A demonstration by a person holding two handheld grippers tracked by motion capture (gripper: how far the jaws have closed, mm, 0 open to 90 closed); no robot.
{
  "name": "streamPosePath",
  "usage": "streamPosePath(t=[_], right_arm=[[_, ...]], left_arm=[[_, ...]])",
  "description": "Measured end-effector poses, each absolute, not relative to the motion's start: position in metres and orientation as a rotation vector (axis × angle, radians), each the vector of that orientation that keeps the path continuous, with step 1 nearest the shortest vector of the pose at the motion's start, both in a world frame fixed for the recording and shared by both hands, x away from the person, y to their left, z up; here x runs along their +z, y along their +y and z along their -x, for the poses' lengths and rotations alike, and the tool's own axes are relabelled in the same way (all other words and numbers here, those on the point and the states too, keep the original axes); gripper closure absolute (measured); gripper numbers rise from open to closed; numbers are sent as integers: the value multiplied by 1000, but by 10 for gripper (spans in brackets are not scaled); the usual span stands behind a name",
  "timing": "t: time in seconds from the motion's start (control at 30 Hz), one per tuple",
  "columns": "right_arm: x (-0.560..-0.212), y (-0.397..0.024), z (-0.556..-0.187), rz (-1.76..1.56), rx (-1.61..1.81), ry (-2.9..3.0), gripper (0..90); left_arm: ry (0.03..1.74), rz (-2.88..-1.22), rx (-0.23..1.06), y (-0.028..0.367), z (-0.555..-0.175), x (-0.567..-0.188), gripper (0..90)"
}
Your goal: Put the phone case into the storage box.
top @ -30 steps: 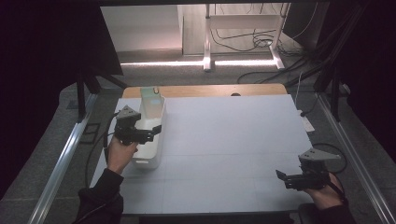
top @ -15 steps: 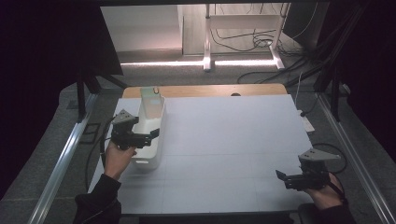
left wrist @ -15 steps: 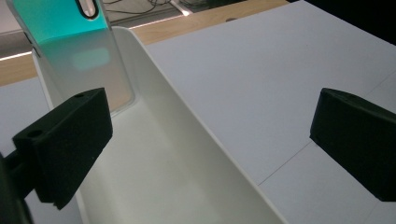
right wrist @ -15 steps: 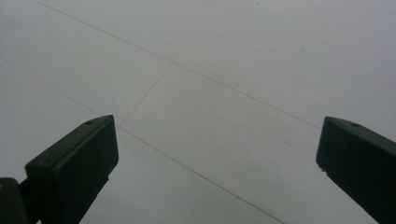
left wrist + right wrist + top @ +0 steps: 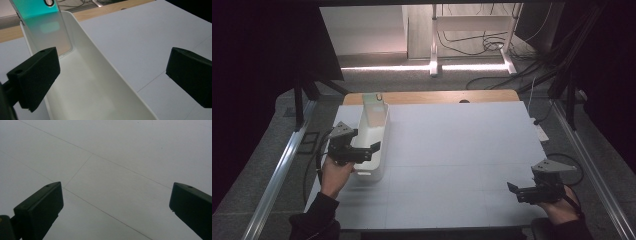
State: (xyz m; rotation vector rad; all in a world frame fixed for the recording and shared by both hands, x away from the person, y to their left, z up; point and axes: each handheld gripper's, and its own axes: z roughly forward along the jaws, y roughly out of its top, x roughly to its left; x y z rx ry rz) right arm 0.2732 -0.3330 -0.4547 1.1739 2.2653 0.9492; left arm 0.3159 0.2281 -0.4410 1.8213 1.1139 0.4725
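The left tool (image 5: 373, 148) is open, with its two black jaws far apart and nothing between them. It hangs over the near end of a long white bin (image 5: 381, 145), and in the left tool's own view one jaw is over the inside of the bin (image 5: 105, 75) and the other is over the surface (image 5: 140, 37) beside it. A clear flat card (image 5: 47, 32) with a green top stands up at the far end of the bin, leaning on the end wall. The bin sits at the left side of the white surface (image 5: 462, 145). The right tool (image 5: 514, 190) is open too and holds nothing. It is low over the near right corner, far from the bin.
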Motion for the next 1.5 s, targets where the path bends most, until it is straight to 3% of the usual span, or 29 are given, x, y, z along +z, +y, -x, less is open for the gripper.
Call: streamPosePath(t=[1.5], right_arm=[[-455,-333,-273,-1175,951,2264,0]], left_arm=[[1102,-1836,493,235,-269,-445,0]])
